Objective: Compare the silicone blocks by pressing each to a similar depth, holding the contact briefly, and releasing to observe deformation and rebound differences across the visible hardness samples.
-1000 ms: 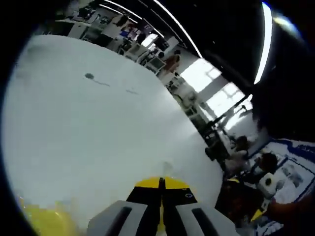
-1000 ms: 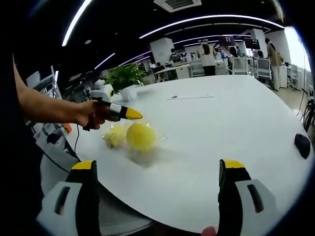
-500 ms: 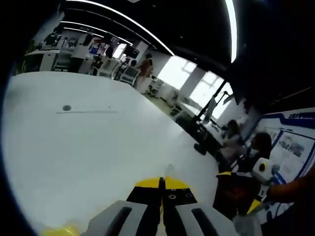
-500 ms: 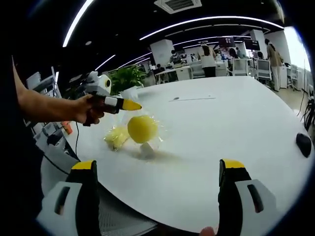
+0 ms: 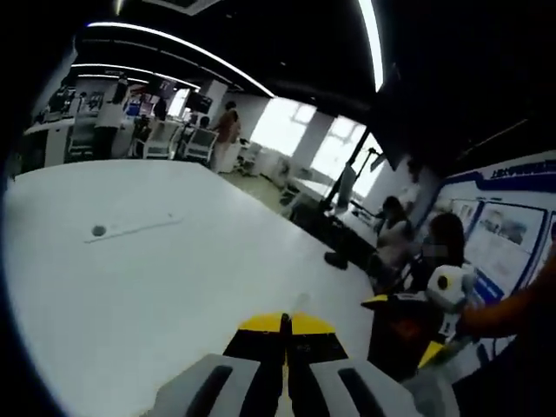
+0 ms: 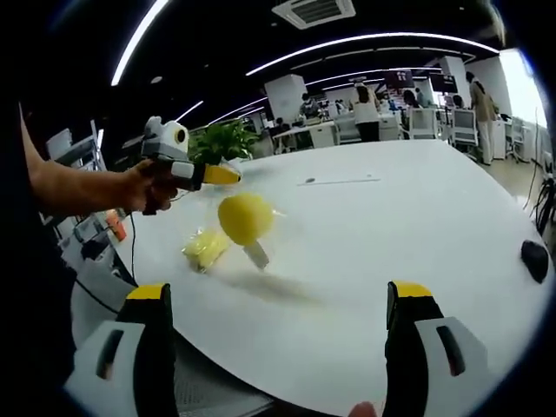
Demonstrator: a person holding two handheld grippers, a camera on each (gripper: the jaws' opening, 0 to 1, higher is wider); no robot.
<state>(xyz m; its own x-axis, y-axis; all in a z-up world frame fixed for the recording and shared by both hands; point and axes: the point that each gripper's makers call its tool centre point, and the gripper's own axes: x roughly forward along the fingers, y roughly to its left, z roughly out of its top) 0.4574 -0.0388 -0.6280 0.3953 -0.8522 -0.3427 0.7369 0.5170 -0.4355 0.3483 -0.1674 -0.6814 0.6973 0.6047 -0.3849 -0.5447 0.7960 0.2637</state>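
Yellow ball (image 6: 244,216): wrapped in clear film, hanging just under the left gripper (image 6: 228,175), off the white table (image 6: 391,217)
Second sample (image 6: 205,248): pale yellow block lying on the table – below and left of the ball
Left gripper: jaws pressed together, apparently pinching the film
Right gripper (image 6: 278,334): spread wide, holding nothing – near edge, well apart from both samples

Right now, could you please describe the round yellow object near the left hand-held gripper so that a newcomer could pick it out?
Start at the big white table and go to its left end, where the left hand-held gripper reaches in. Just below its yellow tips is the smooth round yellow ball in clear wrapping, apparently raised off the tabletop. Its neighbour, the paler crumpled yellow lump, lies lower and further left, on the table.
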